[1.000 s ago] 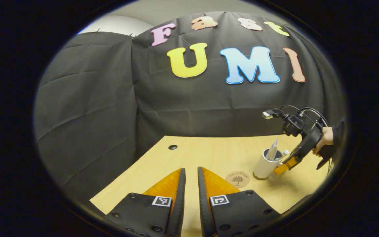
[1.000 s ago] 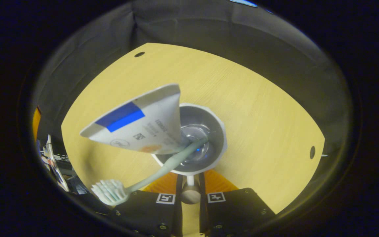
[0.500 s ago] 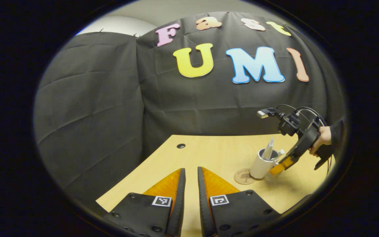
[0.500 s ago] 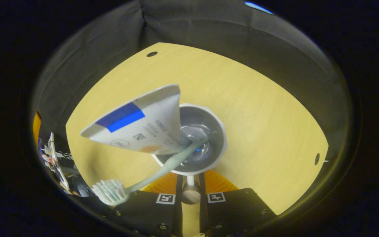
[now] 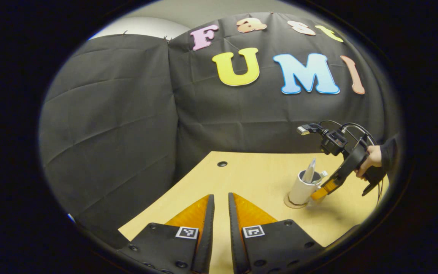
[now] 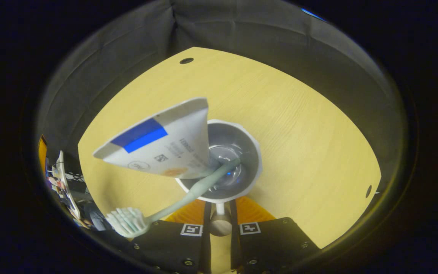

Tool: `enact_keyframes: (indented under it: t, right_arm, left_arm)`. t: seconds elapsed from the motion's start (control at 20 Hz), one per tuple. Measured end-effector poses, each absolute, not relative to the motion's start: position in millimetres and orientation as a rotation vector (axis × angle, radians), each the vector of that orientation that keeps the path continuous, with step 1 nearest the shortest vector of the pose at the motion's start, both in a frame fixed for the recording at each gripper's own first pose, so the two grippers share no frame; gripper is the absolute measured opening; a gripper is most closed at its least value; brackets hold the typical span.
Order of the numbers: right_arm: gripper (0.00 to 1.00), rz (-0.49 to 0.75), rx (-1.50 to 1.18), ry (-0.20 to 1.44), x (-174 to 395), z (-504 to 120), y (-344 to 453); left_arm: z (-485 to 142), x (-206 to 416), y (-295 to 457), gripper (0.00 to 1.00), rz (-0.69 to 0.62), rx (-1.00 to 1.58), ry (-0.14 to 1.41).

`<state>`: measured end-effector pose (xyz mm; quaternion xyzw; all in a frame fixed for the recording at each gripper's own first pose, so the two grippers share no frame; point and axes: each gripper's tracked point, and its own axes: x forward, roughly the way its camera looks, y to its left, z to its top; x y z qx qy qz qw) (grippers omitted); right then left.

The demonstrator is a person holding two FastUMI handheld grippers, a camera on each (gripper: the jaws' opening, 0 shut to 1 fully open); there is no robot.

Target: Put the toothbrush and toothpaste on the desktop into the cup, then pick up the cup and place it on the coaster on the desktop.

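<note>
My right gripper (image 6: 219,213) is closed on the handle of the white ceramic cup (image 6: 238,129), one finger on each side of it and pressing in. Inside the cup the white toothpaste tube with a blue band (image 6: 158,146) leans out over the rim, and the pale green toothbrush (image 6: 173,203) stands handle-down with its bristled head hanging out toward me. In the left gripper view the cup (image 5: 302,188) sits over the round brown coaster (image 5: 290,204), whose edge peeks out beneath the base, toward the right side of the light wooden desktop (image 5: 249,179); whether the base touches the coaster I cannot tell. My hand (image 5: 365,161) holds the right gripper (image 5: 319,193) there. My left gripper (image 5: 221,213) hovers above the near edge of the desktop, fingers nearly together with a narrow gap, gripping nothing.
</note>
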<state>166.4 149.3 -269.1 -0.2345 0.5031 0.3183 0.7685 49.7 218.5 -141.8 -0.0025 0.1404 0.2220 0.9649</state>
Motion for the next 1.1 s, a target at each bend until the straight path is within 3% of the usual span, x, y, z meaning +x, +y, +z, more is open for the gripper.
enact_keyframes:
  t: [0.45, 0.7, 0.75, 0.8, 1.0, 1.05, 1.1]
  right_arm:
    - [0.21, 0.664, -0.545, 1.099, 167, -272, 146]
    - [0.27, 0.664, -0.533, 1.087, 162, -265, 142]
    - [0.33, 0.665, -0.530, 1.082, 162, -263, 142]
    - [0.28, 0.666, -0.526, 1.077, 161, -260, 142]
    - [0.27, 0.672, -0.498, 1.031, 159, -231, 140]
    - [0.22, 0.674, -0.490, 1.020, 158, -222, 139]
    - [0.27, 0.676, -0.479, 1.007, 155, -216, 137]
  left_arm:
    - [-143, 43, 226, 0.31, 0.462, -0.014, 0.289]
    - [-137, 43, 224, 0.28, 0.456, -0.011, 0.278]
    - [-137, 42, 224, 0.28, 0.454, -0.012, 0.276]
    - [-135, 42, 223, 0.28, 0.451, -0.011, 0.275]
    - [-127, 50, 213, 0.28, 0.425, -0.002, 0.263]
    - [-125, 53, 209, 0.28, 0.414, -0.001, 0.258]
    - [-122, 55, 206, 0.28, 0.401, 0.001, 0.253]
